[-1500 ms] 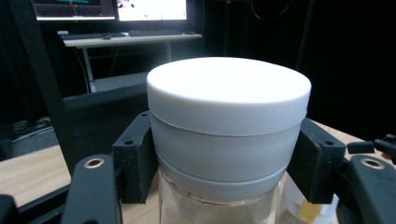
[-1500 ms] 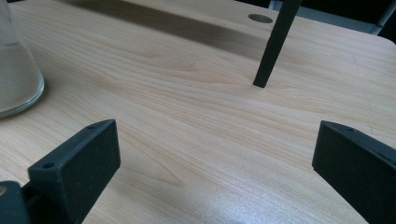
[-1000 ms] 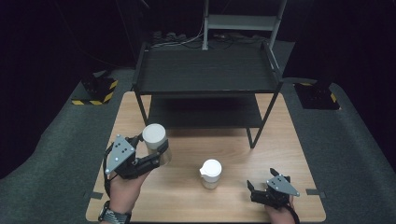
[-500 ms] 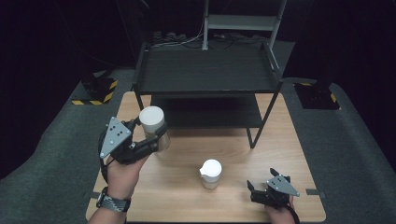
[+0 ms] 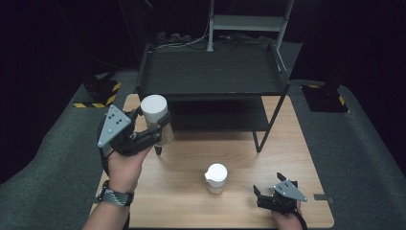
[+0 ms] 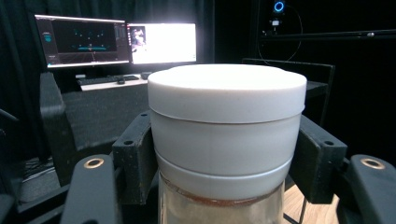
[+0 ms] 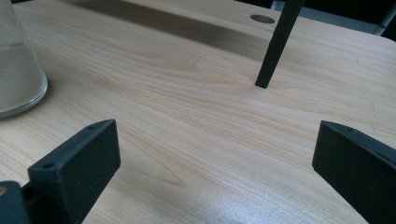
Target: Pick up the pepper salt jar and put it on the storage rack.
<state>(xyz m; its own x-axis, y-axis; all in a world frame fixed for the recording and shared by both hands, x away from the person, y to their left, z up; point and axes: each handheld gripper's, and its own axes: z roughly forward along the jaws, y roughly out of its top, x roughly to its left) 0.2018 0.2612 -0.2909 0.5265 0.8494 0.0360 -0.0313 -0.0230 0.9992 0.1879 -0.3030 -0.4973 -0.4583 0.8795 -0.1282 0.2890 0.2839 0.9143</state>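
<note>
White-lidded jar held upright above the table's left side, just in front of the black shelf rack, pinched at its lid by the left tool. Second jar stands mid-table. Right tool rests low on the table, jaws spread, empty.

We hold the left hand-held gripper raised at the left, our left hand wrapped under its body and the forearm rising from the bottom edge, a watch on the wrist. Its jaws point to the right and are clamped, one on each side of what they carry. Our right hand-held gripper sits low at the near right corner, jaws spread wide apart with nothing between them, pointing left.
</note>
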